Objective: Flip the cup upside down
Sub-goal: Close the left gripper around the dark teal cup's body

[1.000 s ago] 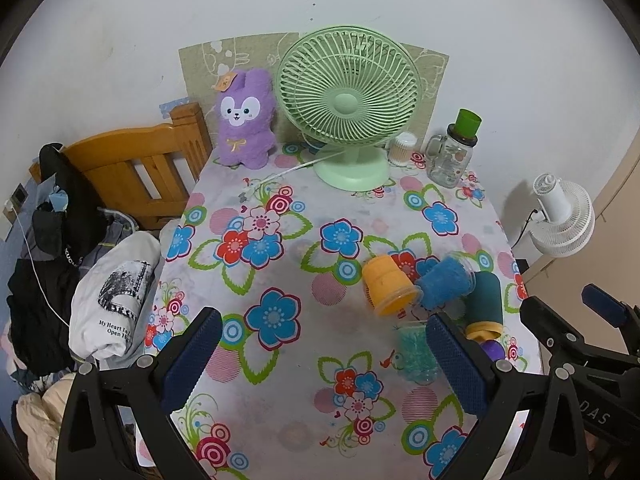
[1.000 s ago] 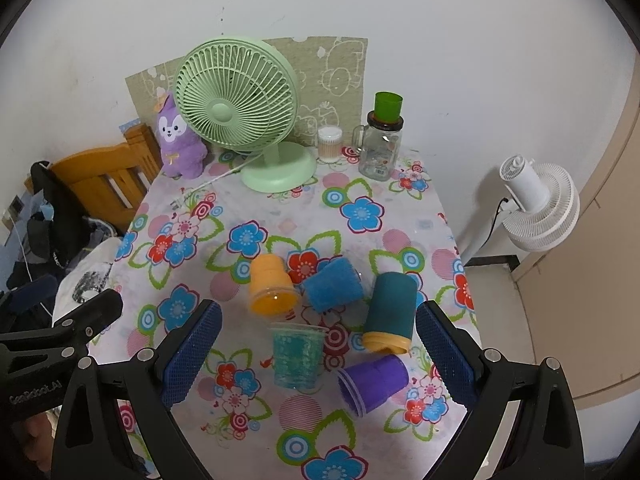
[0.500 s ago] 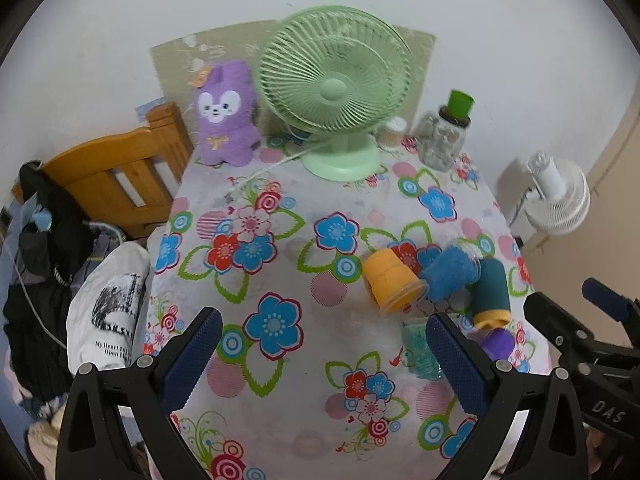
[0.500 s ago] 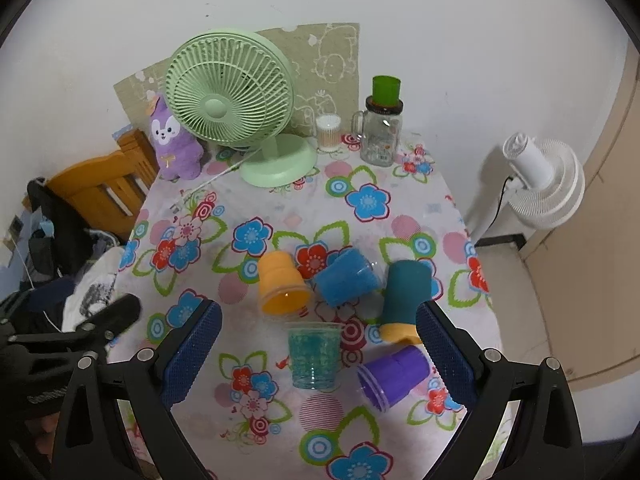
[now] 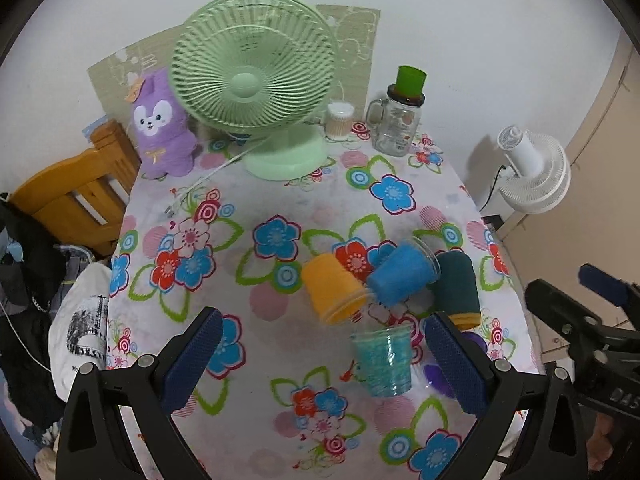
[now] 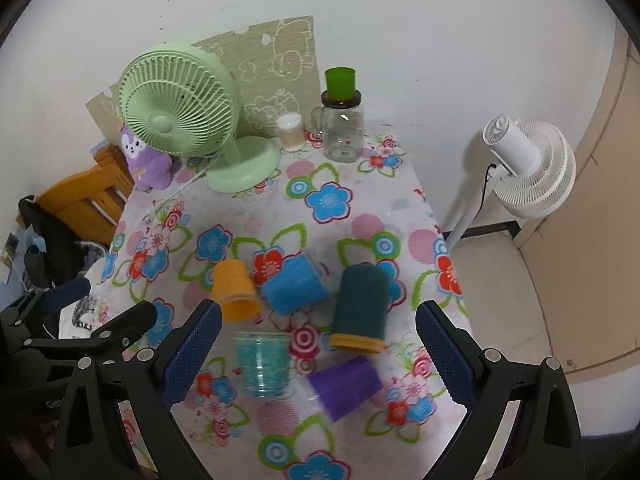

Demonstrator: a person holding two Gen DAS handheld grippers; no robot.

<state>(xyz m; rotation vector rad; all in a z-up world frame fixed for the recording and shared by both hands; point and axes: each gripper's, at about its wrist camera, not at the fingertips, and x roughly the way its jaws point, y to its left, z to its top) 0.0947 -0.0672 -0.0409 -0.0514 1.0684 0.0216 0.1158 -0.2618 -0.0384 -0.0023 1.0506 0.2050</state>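
Several cups are on the flowered tablecloth [image 5: 280, 200]. A clear teal cup [image 5: 383, 360] [image 6: 262, 364] stands upright, mouth up. An orange cup [image 5: 332, 292] [image 6: 234, 290], a blue cup [image 5: 402, 274] [image 6: 294, 288], a dark green cup with an orange rim [image 5: 456, 290] [image 6: 362, 306] and a purple cup [image 6: 346, 386] lie on their sides. My left gripper [image 5: 324, 364] is open and empty above the table's near part, with the teal cup between its fingers in view. My right gripper [image 6: 318, 354] is open and empty above the cups.
A green desk fan [image 5: 256, 76], a purple plush rabbit [image 5: 160, 120], a glass jar with a green cup on top [image 5: 400, 120] and a small container [image 5: 339, 120] stand at the back. A wooden chair [image 5: 68, 192] is left, a white fan [image 6: 528, 168] right.
Both grippers have moved forward and closer to the table, so the cups look larger. The cups have not moved. Both grippers stay open.
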